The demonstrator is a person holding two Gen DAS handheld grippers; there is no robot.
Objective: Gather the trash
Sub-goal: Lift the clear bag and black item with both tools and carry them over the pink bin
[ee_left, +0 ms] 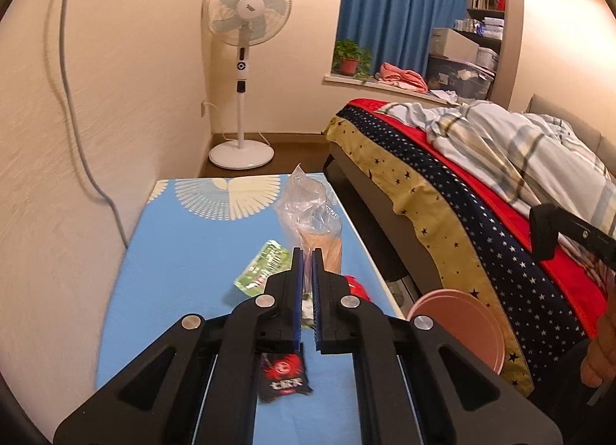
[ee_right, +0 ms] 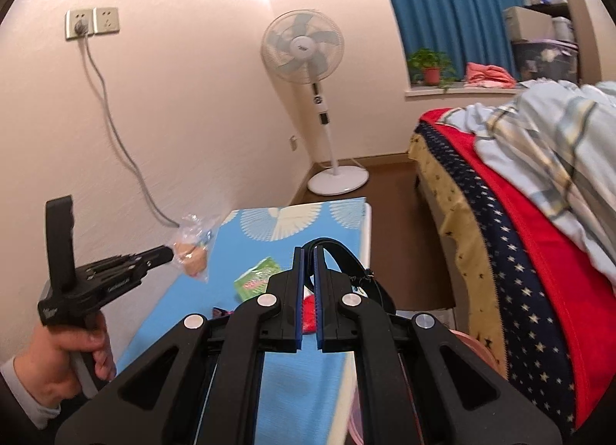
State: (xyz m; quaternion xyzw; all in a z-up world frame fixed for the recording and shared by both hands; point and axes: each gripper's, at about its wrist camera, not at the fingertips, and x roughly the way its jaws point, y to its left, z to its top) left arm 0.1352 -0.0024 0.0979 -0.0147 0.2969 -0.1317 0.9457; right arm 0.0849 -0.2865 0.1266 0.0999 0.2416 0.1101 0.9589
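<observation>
One item in hand so far: clear plastic bag (ee_left: 310, 214) w/ something tan inside, pinched by left gripper (ee_left: 307, 252), lifted off the blue surface (ee_left: 184, 252). Jaws nearly together on the bag's lower part; in right wrist view same bag (ee_right: 192, 245) hangs at the tip of left gripper (ee_right: 169, 251), above the surface's left side.

Right gripper (ee_right: 308, 250) narrow gap only, close to shut, nothing visibly between pads. Black strap (ee_right: 346, 252) loops just behind its tips; gripped or not, can't tell.

Left on surface: green wrapper (ee_left: 261, 270), black-and-red sachet (ee_left: 284, 375) near the front edge, red crumpled thing (ee_left: 356, 287) by the right edge, partly hidden behind gripper. Something whitish between jaws, too obscured to ID.

Pink round bin (ee_left: 462, 325) sits beside the surface, toward the bed (ee_left: 442, 191), probably the drop spot. Contents not visible.

Judgement: early stage. First piece picked, not yet dropped; approx three more pieces to go.
</observation>
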